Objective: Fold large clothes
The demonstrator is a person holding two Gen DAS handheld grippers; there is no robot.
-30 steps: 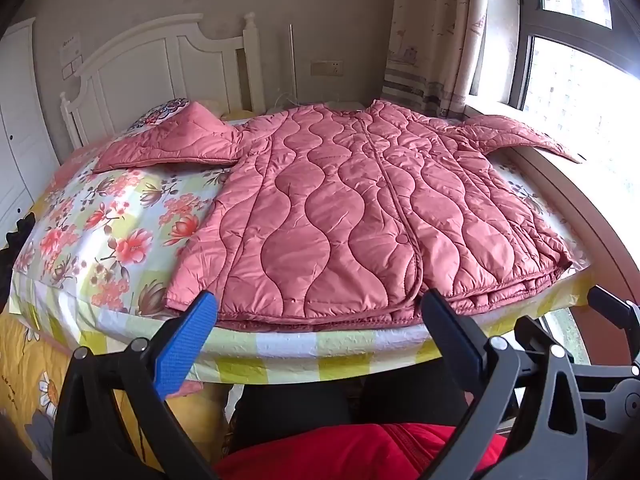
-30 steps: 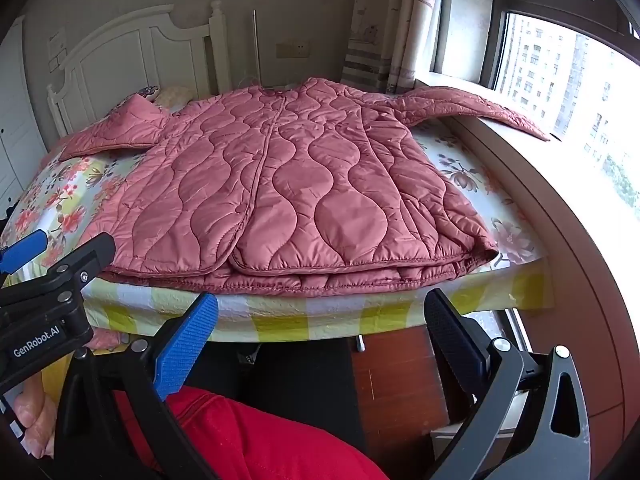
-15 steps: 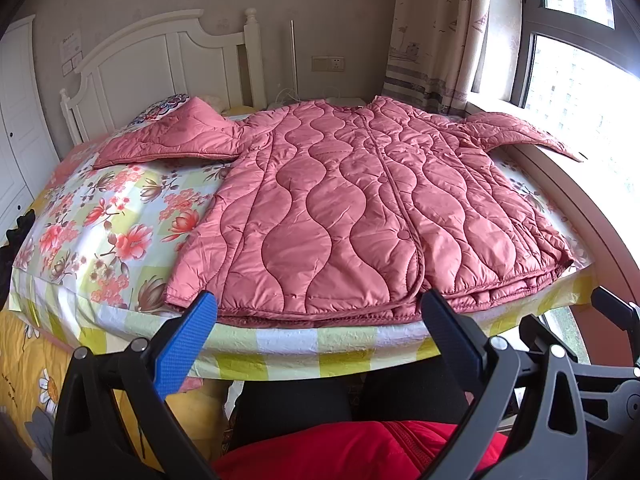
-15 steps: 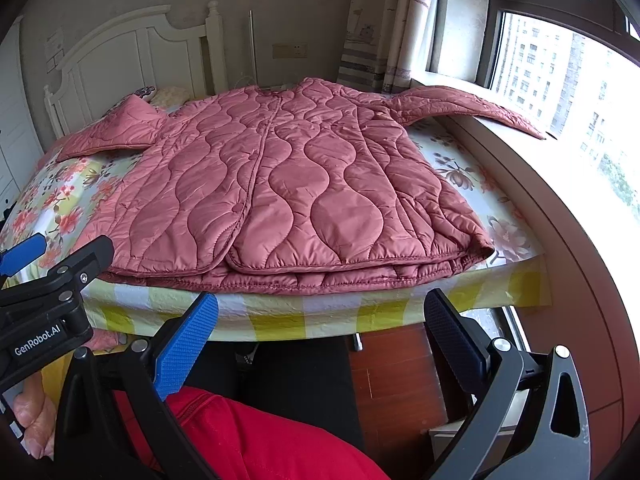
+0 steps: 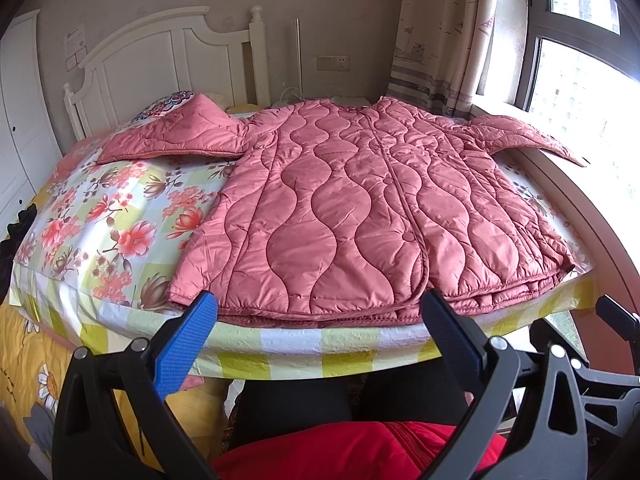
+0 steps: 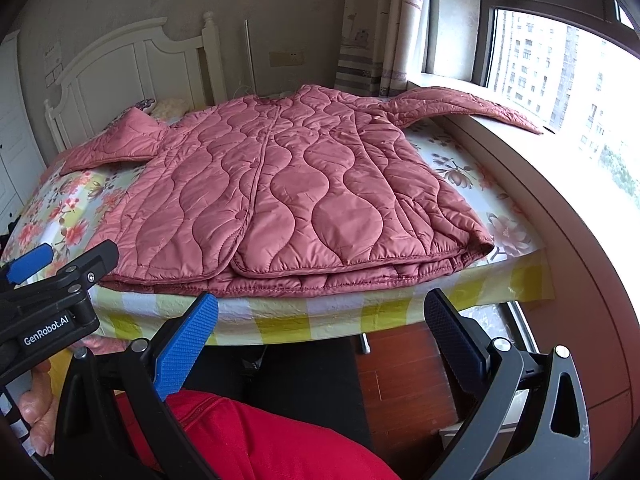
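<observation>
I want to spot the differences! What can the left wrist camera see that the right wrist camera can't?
Only the left wrist view shows the yellow daisy cover hanging at the bedside. Only the right wrist view shows the wooden floor, tall buildings outside and the person's hand. Both show the pink quilted jacket spread flat on the flowered bed sheet, the white headboard, and open, empty grippers: left gripper, right gripper.
</observation>
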